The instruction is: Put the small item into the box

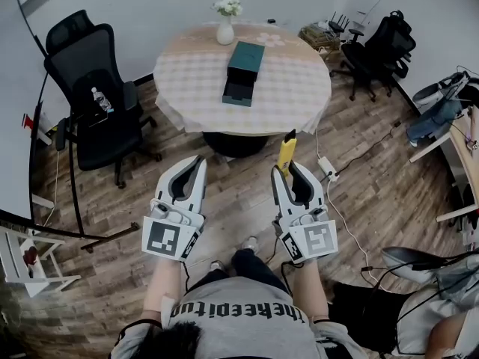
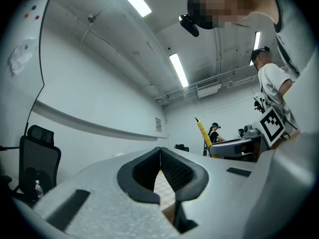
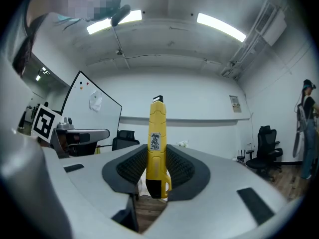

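Note:
My right gripper (image 1: 287,169) is shut on a yellow utility knife (image 1: 287,152), which sticks out forward past the jaw tips; in the right gripper view the yellow utility knife (image 3: 157,143) stands upright between the pads. My left gripper (image 1: 200,160) is shut with nothing in it, its tips meeting (image 2: 160,150). Both are held over the wooden floor, short of the round table (image 1: 292,88). On that table lies a dark teal box (image 1: 243,71) with its drawer pulled out toward me.
A white vase with flowers (image 1: 226,21) stands at the table's far side. A black office chair (image 1: 93,88) is at the left, another chair (image 1: 378,51) at the back right. A power strip and cables (image 1: 327,168) lie on the floor right of the knife. A whiteboard (image 1: 15,126) stands far left.

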Demonstrator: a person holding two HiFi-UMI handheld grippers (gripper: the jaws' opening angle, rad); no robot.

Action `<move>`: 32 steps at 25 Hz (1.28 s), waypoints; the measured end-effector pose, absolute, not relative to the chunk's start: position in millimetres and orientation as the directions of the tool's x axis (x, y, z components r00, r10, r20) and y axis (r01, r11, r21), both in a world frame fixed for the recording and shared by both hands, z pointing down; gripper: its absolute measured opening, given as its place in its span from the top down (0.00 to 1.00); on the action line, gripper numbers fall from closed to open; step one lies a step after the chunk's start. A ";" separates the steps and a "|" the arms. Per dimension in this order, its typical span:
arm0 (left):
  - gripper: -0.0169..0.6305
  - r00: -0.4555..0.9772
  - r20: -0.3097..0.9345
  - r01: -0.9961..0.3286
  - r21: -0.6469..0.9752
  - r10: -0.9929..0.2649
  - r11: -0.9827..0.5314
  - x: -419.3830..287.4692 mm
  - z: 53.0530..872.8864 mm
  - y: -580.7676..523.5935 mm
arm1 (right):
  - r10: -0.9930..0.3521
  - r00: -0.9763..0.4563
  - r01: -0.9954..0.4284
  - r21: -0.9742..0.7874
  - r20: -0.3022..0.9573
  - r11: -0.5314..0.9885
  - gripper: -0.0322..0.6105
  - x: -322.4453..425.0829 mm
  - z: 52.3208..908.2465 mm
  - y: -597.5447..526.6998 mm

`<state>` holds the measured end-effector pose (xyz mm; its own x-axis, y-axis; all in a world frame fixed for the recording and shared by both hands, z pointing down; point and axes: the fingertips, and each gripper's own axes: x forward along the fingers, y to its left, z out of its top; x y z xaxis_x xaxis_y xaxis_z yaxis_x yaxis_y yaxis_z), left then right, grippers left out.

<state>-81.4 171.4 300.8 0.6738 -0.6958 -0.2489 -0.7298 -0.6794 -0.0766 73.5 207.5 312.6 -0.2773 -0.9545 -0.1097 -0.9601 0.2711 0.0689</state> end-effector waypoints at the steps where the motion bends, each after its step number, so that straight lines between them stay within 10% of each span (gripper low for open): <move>1: 0.95 0.672 -0.250 -0.732 -0.077 -0.698 -0.677 -77.2 300.6 168.0 | -0.953 -0.282 -0.959 0.067 -0.112 0.276 0.77 77.5 312.3 203.6; 32: 0.95 0.592 -0.253 -0.803 -0.104 -0.765 -0.587 34.1 296.2 100.8 | -0.906 -0.409 -0.912 0.030 -0.109 0.408 0.76 182.9 315.5 113.2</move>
<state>34.1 100.8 296.2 0.5924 -0.7648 -0.2532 -0.8027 -0.5874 -0.1036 182.9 113.2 315.5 -0.4089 -0.9060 -0.1093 -0.9124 0.4081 0.0301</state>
